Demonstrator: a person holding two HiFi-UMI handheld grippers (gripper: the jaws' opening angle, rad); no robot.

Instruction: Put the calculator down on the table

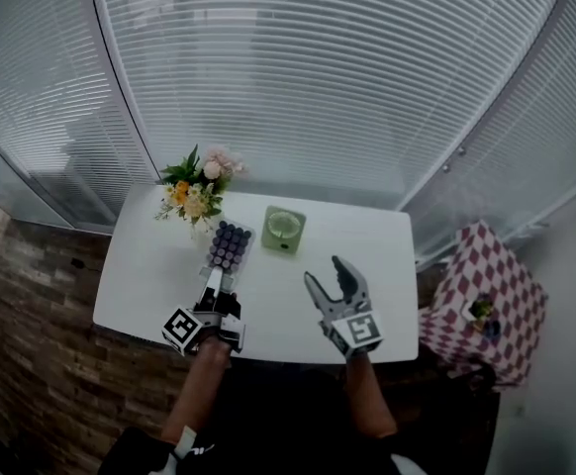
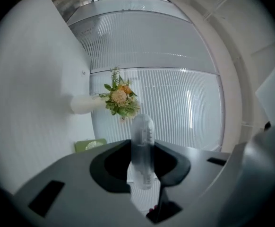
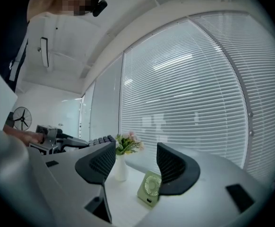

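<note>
Counts: 1 calculator, 1 vase of flowers, 1 desk fan, 1 table, 2 grippers.

- Left gripper (image 1: pixel 215 277), lower centre-left of the head view: clenched on the calculator (image 1: pixel 229 245), gripping its near edge. In the left gripper view the calculator (image 2: pixel 142 136) sits edge-on between the jaws, and both pads are against it.
- Calculator position: over the white table (image 1: pixel 149 275), centre-left in the head view, keys facing up. It sits just below the vase and left of the fan. In the right gripper view it (image 3: pixel 98 140) is at mid-left, looks clear of the tabletop and is about level with the flowers.
- Right gripper (image 1: pixel 326 275), lower centre-right of the head view: released, jaws wide apart, holding nothing. In its own view the fan and vase show in the gap but sit well beyond the jaws.
- Green fan (image 1: pixel 283 230): single unit, centre of the table, right of the calculator and not touching it.
- White vase with flowers (image 1: pixel 197 194): single, at the table's upper-left end.
- Off the table at the right edge of the head view: 1 red-and-white checked cover (image 1: pixel 486 295).
</note>
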